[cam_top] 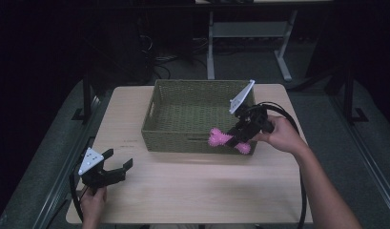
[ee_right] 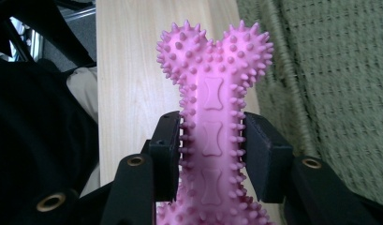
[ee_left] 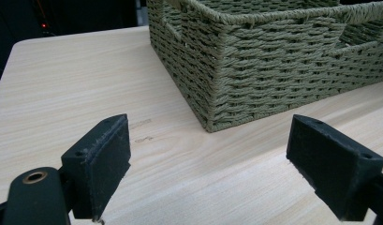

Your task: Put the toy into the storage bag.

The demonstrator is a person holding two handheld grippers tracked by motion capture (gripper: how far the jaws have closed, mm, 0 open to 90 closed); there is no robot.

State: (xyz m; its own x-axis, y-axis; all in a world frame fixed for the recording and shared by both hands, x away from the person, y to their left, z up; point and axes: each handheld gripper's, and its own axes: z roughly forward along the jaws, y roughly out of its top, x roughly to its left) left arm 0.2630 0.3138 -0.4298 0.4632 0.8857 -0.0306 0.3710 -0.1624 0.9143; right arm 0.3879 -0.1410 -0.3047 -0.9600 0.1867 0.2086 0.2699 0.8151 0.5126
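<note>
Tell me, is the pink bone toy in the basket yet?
Not yet. The right gripper holds the pink bone toy at the basket's front wall.

Two matte black handheld grippers, left gripper at seven o'clock, right gripper at three o'clock, grey three-cornered plates, looping black cables, blocky pads, brass-ringed screw holes, bare forearms

Count of items on and around the table

We count one pink spiked bone toy, one green woven basket and one light wooden table. We log two handheld grippers: one left gripper and one right gripper, each with two black jaws and one grey three-cornered plate. We see two hands, and two handle cut-outs in the basket walls.
</note>
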